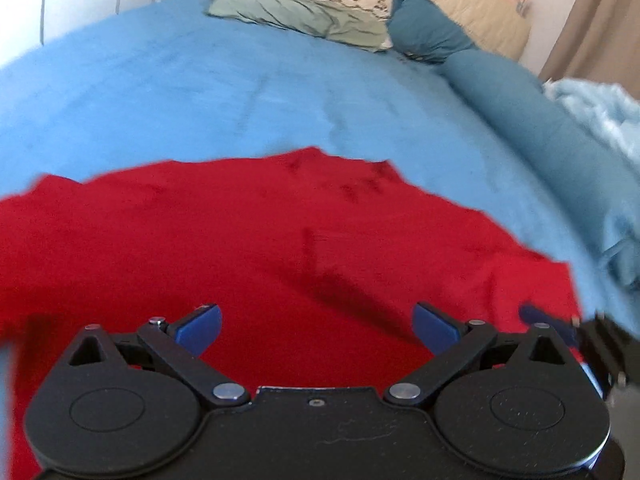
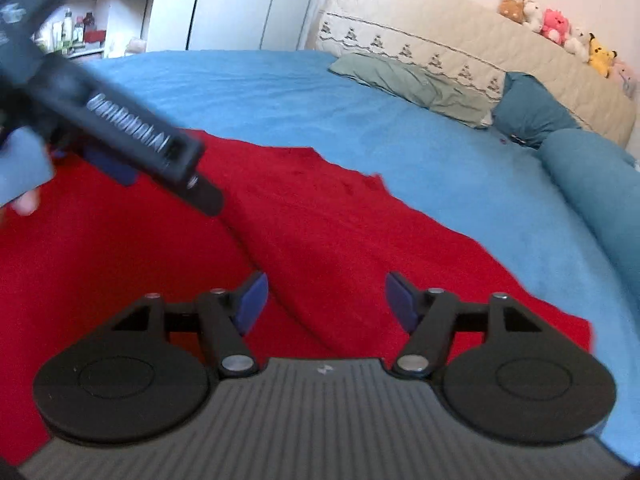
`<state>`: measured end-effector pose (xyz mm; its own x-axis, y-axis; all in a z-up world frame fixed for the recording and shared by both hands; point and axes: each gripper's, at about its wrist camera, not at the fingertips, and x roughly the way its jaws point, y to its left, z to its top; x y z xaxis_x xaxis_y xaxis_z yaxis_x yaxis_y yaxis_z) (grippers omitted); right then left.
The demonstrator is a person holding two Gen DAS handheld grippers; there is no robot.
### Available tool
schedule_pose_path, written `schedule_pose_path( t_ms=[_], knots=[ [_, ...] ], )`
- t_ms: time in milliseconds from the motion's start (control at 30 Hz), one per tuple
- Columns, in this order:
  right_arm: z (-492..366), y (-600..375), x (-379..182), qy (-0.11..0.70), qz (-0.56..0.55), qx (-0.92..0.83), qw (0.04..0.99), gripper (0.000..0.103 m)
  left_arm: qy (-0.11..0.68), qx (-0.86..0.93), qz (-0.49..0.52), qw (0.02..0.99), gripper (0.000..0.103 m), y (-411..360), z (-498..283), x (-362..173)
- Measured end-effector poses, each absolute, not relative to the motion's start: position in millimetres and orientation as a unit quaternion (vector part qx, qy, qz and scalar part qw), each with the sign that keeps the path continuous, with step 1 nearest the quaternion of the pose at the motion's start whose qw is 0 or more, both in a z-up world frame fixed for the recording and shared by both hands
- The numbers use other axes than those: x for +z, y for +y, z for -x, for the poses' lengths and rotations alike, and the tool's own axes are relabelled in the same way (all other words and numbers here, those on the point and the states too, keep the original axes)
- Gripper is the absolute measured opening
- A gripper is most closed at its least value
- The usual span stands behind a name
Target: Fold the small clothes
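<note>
both hand-held grippers gape wide over the red garment (image 1: 200, 248) on the blue bed (image 1: 160, 92): left hand-held gripper (image 1: 316, 326) and right hand-held gripper (image 2: 325, 300) hold nothing.

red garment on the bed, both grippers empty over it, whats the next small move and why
Probably lower the right gripper onto the raised ridge in the red garment and close on it. Both it and the left gripper are open and hold nothing, and the cloth lies rumpled on the blue bedspread.
</note>
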<state>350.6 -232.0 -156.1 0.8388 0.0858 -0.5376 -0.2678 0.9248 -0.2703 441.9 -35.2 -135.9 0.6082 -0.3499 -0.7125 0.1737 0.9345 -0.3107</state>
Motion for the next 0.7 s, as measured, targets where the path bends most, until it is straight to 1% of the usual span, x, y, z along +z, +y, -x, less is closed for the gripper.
schedule_pose_path(
  t_ms=[33, 67, 100, 133, 200, 233, 267, 300, 333, 367, 400, 500, 567, 700],
  knots=[
    [-345, -242, -155, 0.273, 0.167, 0.086, 0.943, 0.082, 0.422, -0.152, 0.115, 0.886, 0.102, -42, -444, -137],
    [-338, -252, -153, 0.277, 0.163, 0.079, 0.944, 0.083, 0.427, -0.155, 0.122, 0.882, 0.099, -51, -447, -142],
    [-331, -262, -152, 0.281, 0.158, 0.07, 0.944, 0.084, 0.433, -0.155, 0.129, 0.879, 0.094, -57, -449, -145],
    [-325, -271, -152, 0.286, 0.154, 0.062, 0.944, 0.084, 0.438, -0.153, 0.133, 0.876, 0.092, -63, -450, -148],
    [-313, -287, -151, 0.292, 0.142, 0.046, 0.945, 0.084, 0.43, -0.142, 0.129, 0.882, 0.09, -73, -449, -150],
    [-308, -294, -151, 0.294, 0.137, 0.038, 0.945, 0.085, 0.422, -0.138, 0.125, 0.887, 0.085, -77, -451, -149],
    [-302, -301, -151, 0.296, 0.131, 0.027, 0.946, 0.087, 0.418, -0.136, 0.125, 0.889, 0.074, -79, -452, -149],
    [-298, -307, -151, 0.298, 0.125, 0.015, 0.946, 0.091, 0.418, -0.134, 0.129, 0.889, 0.055, -82, -454, -149],
    [-296, -312, -152, 0.3, 0.118, 0.003, 0.947, 0.094, 0.419, -0.127, 0.132, 0.889, 0.044, -83, -459, -151],
    [-294, -318, -153, 0.302, 0.111, -0.014, 0.947, 0.099, 0.422, -0.123, 0.137, 0.888, 0.014, -84, -461, -151],
    [-295, -324, -154, 0.304, 0.103, -0.034, 0.946, 0.1, 0.424, -0.118, 0.14, 0.887, 0.004, -85, -465, -151],
    [-302, -335, -161, 0.316, 0.09, -0.101, 0.939, 0.1, 0.396, -0.122, 0.147, 0.898, 0.004, -82, -466, -137],
    [-310, -341, -166, 0.332, 0.083, -0.128, 0.931, 0.1, 0.358, -0.127, 0.138, 0.915, 0.004, -78, -465, -114],
    [-328, -343, -169, 0.344, 0.043, -0.121, 0.93, 0.1, 0.295, -0.114, 0.115, 0.942, 0.004, -50, -464, -74]
  ],
)
